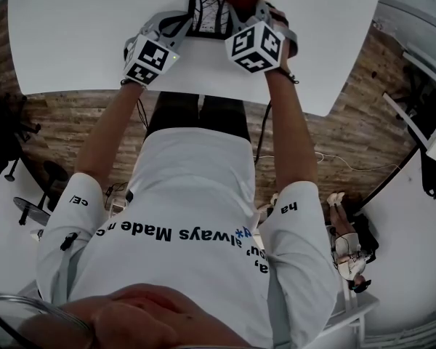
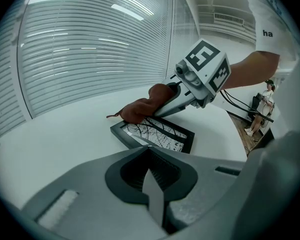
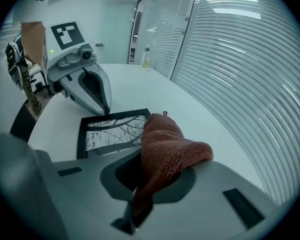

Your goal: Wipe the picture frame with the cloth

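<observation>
Rust-brown cloth (image 3: 167,149) is pinched between the jaws of the right gripper (image 2: 162,106). It bunches up over them and spills ahead of the tips, and its front fold rests on the frame (image 3: 115,126). The black frame lies flat on the white table (image 2: 65,134) straight ahead of those jaws, with a print of bare branches under its glass. The cloth covers the frame corner to the right of the jaw line.

The left gripper (image 3: 104,109) comes in from beyond the frame, as seen from the right jaws. Its jaws are pressed together with nothing between them. Their tip seems to touch the frame's far edge, though the contact is hard to make out. Seen from the left jaws, the frame sits just past the tips and a little to the right. The cloth and the right gripper's tip lie on the side of the frame away from those jaws.

A small bottle (image 3: 146,58) stands well beyond both grippers, at the table's far end. Behind it runs a wall of pale blinds (image 2: 90,49).
</observation>
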A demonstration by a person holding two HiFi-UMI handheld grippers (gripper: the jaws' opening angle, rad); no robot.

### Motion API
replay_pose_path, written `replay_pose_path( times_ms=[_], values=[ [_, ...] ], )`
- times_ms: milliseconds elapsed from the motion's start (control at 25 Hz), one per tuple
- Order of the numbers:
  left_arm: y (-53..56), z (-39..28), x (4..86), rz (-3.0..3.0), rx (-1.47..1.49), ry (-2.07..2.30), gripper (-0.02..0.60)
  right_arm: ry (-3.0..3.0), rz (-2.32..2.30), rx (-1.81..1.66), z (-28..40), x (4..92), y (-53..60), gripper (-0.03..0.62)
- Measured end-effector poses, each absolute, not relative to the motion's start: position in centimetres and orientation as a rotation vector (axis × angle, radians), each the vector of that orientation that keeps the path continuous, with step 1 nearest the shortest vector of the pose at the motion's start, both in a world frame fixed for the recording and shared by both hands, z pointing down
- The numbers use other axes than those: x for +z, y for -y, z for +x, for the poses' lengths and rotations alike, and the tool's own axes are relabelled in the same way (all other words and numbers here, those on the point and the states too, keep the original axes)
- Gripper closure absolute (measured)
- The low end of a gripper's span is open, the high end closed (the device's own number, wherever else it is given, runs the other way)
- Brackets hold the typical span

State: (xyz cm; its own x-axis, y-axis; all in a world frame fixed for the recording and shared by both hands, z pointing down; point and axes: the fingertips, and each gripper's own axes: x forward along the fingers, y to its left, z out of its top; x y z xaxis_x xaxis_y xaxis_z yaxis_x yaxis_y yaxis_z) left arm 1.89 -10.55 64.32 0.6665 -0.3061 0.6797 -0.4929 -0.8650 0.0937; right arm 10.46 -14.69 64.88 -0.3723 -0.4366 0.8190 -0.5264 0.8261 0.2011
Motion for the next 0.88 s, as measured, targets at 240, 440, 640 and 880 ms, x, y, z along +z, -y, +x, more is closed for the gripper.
replay_pose_path(
  times_ms=[240, 440, 640, 880],
  values=[
    [10.7, 2.0, 64.3, 2.611, 0.995, 0.645, 0.578, 2.029, 0.657, 0.144, 10.1, 64.8, 10.9, 0.566],
    [10.8, 1.9, 64.3, 2.607, 0.997, 0.648, 0.579, 2.037, 0.611, 0.173, 9.6, 64.8, 7.1, 0.566],
    [10.7, 1.8, 64.3, 2.606, 0.994, 0.650, 0.579, 2.029, 0.541, 0.195, 8.9, 64.9, 3.0, 0.566],
    [11.0, 1.7, 64.5, 2.599, 1.008, 0.656, 0.580, 2.011, 0.471, 0.214, 8.3, 65.3, -0.4, 0.566]
  ],
)
